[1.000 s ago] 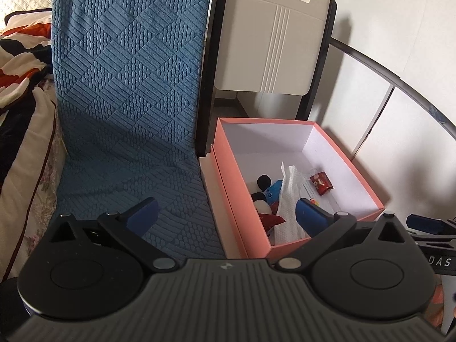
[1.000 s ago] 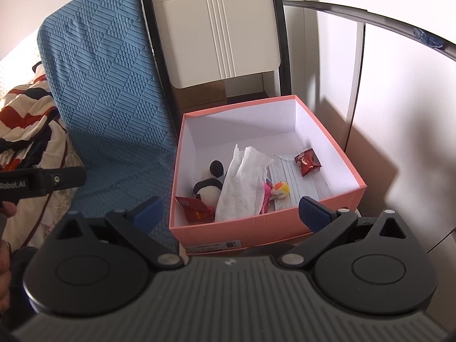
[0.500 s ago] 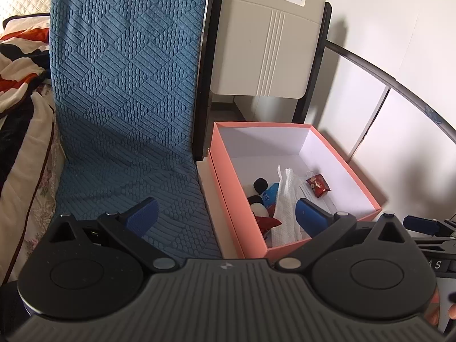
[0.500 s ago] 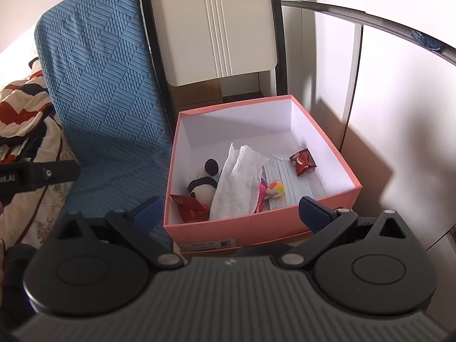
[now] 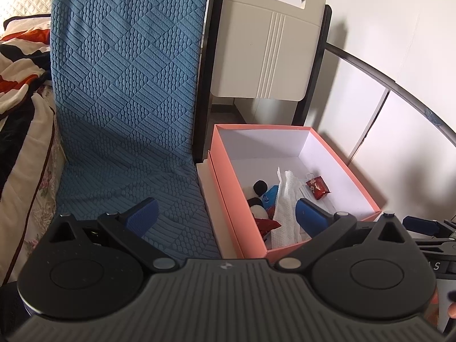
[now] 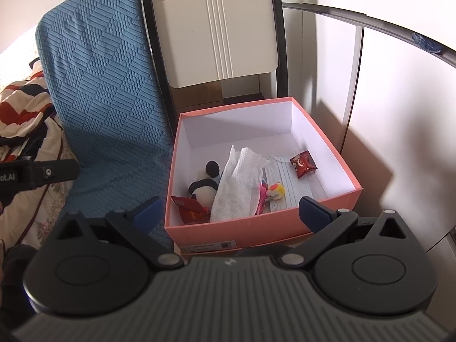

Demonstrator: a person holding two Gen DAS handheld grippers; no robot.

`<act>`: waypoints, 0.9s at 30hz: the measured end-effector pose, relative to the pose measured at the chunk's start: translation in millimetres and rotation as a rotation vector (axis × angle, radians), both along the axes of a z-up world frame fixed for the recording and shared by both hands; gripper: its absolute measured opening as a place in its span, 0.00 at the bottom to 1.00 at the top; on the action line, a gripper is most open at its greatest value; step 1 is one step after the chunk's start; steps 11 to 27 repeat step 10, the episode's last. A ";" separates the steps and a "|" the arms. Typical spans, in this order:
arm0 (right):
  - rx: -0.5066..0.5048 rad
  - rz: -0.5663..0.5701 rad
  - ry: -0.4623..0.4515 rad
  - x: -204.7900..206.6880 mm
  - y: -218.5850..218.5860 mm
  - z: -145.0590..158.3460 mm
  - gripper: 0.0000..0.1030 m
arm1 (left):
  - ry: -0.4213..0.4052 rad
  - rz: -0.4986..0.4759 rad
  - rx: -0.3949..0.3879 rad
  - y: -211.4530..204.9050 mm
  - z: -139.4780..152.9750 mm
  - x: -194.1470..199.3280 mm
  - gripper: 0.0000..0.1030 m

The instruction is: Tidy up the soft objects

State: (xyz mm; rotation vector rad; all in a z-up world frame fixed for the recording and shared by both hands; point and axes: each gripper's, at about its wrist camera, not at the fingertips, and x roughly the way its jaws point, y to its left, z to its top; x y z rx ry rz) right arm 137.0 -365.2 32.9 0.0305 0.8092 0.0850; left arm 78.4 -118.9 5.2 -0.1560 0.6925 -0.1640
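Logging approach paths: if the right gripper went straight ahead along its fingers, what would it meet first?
Probably the pink cardboard box: the open right gripper points at its near wall, with the white paper towel just beyond. Depth is unclear.

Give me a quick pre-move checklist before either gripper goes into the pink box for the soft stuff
1. Left gripper open and empty: ok, fingers spread, nothing between them.
2. Right gripper open and empty: ok.
3. Pink box open, no lid in the way: ok.
4. Panda plush reachable: not ok; the white paper towel leans against it and a red packet lies at its front.
5. Face mask free to lift: not ok; a small colourful toy and another red packet rest on it.
6. Destination for the items: cannot tell; only the blue cushion lies beside the box.
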 end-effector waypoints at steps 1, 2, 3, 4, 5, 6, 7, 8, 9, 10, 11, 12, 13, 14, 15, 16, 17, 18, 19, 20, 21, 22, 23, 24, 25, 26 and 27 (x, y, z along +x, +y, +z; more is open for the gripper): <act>-0.002 0.000 0.000 0.0 0.2 0.0 1.00 | -0.003 0.001 0.004 -0.6 0.3 -0.1 1.00; 0.005 0.001 0.002 0.3 -0.3 -0.2 1.00 | -0.003 0.004 0.006 -0.6 0.3 -0.2 1.00; 0.012 0.000 0.006 0.3 -0.4 -0.5 1.00 | -0.004 0.005 0.006 -0.2 0.4 -0.2 1.00; 0.008 -0.001 0.006 0.3 -1.0 -1.1 1.00 | -0.004 0.005 0.005 0.1 0.3 -0.3 1.00; 0.000 -0.003 0.005 0.3 -0.8 -1.4 1.00 | -0.003 0.005 0.004 0.3 0.2 -0.3 1.00; -0.004 -0.003 0.005 0.1 -0.9 -1.5 1.00 | -0.001 0.005 0.004 0.4 0.1 -0.3 1.00; -0.004 -0.004 0.005 -0.2 -1.1 -1.5 1.00 | -0.001 0.004 0.004 0.8 -0.1 -0.5 1.00; -0.002 -0.006 0.006 0.2 -1.7 -1.3 1.00 | 0.000 0.005 0.004 1.1 -0.2 -0.6 1.00; -0.003 -0.005 0.007 0.5 -2.0 -1.1 1.00 | 0.001 0.005 0.002 1.3 -0.3 -0.5 1.00; -0.006 -0.003 0.007 0.6 -1.6 -1.1 1.00 | 0.002 0.004 -0.001 1.3 -0.3 -0.5 1.00; -0.006 -0.003 0.007 0.6 -1.6 -1.1 1.00 | 0.002 0.004 -0.001 1.3 -0.3 -0.5 1.00; -0.006 -0.003 0.007 0.6 -1.6 -1.1 1.00 | 0.002 0.004 -0.001 1.3 -0.3 -0.5 1.00; -0.006 -0.003 0.007 0.6 -1.6 -1.1 1.00 | 0.002 0.004 -0.001 1.3 -0.3 -0.5 1.00; -0.006 -0.003 0.007 0.6 -1.6 -1.1 1.00 | 0.002 0.004 -0.001 1.3 -0.3 -0.5 1.00; -0.006 -0.003 0.007 0.6 -1.6 -1.1 1.00 | 0.002 0.004 -0.001 1.3 -0.3 -0.5 1.00; -0.006 -0.003 0.007 0.6 -1.6 -1.1 1.00 | 0.002 0.004 -0.001 1.3 -0.3 -0.5 1.00; -0.006 -0.003 0.007 0.6 -1.6 -1.1 1.00 | 0.002 0.004 -0.001 1.3 -0.3 -0.5 1.00; -0.006 -0.003 0.007 0.6 -1.6 -1.1 1.00 | 0.002 0.004 -0.001 1.3 -0.3 -0.5 1.00; -0.006 -0.003 0.007 0.6 -1.6 -1.1 1.00 | 0.002 0.004 -0.001 1.3 -0.3 -0.5 1.00; -0.006 -0.003 0.007 0.6 -1.6 -1.1 1.00 | 0.002 0.004 -0.001 1.3 -0.3 -0.5 1.00; -0.006 -0.003 0.007 0.6 -1.6 -1.1 1.00 | 0.002 0.004 -0.001 1.3 -0.3 -0.5 1.00; -0.006 -0.003 0.007 0.6 -1.6 -1.1 1.00 | 0.002 0.004 -0.001 1.3 -0.3 -0.5 1.00; -0.006 -0.003 0.007 0.6 -1.6 -1.1 1.00 | 0.002 0.004 -0.001 1.3 -0.3 -0.5 1.00; -0.006 -0.003 0.007 0.6 -1.6 -1.1 1.00 | 0.002 0.004 -0.001 1.3 -0.3 -0.5 1.00; -0.006 -0.003 0.007 0.6 -1.6 -1.1 1.00 | 0.002 0.004 -0.001 1.3 -0.3 -0.5 1.00; -0.006 -0.003 0.007 0.6 -1.6 -1.1 1.00 | 0.002 0.004 -0.001 1.3 -0.3 -0.5 1.00; -0.006 -0.003 0.007 0.6 -1.6 -1.1 1.00 | 0.002 0.004 -0.001 1.3 -0.3 -0.5 1.00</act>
